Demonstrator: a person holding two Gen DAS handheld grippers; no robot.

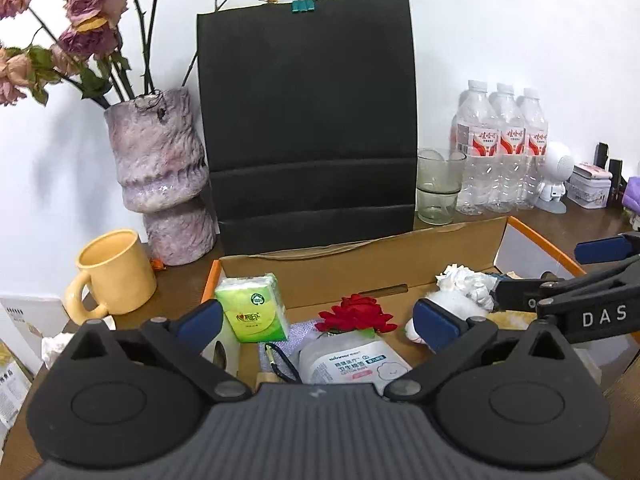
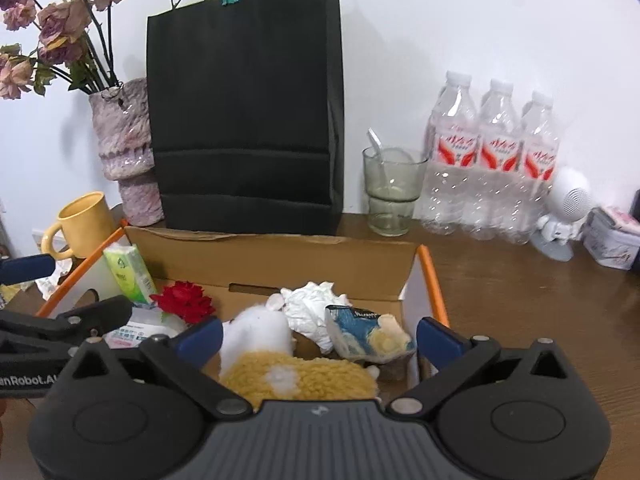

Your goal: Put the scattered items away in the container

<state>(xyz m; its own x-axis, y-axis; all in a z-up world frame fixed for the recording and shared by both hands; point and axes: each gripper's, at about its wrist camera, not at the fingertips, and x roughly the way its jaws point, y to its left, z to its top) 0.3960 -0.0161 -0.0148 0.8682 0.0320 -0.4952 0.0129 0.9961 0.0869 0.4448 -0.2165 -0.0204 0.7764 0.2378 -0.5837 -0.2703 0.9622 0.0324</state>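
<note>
Both grippers, left [image 1: 318,322] and right [image 2: 319,334], hover jaws apart over the cardboard box [image 2: 280,258].

A black paper bag [image 1: 306,120] stands upright at the far side of the table [image 2: 520,304], against the white wall, with a teal binder clip [image 1: 303,4] on its top edge. Left of it is a mottled pink vase [image 1: 160,176] holding dried roses [image 1: 84,4]. A yellow mug [image 1: 112,274] sits nearer, left of the vase. Right of the bag stands a clear glass [image 2: 394,192] with a spoon inside, then three water bottles [image 2: 496,160] in a row, a small white robot figure [image 2: 564,216] and a patterned tin [image 2: 614,240].
</note>
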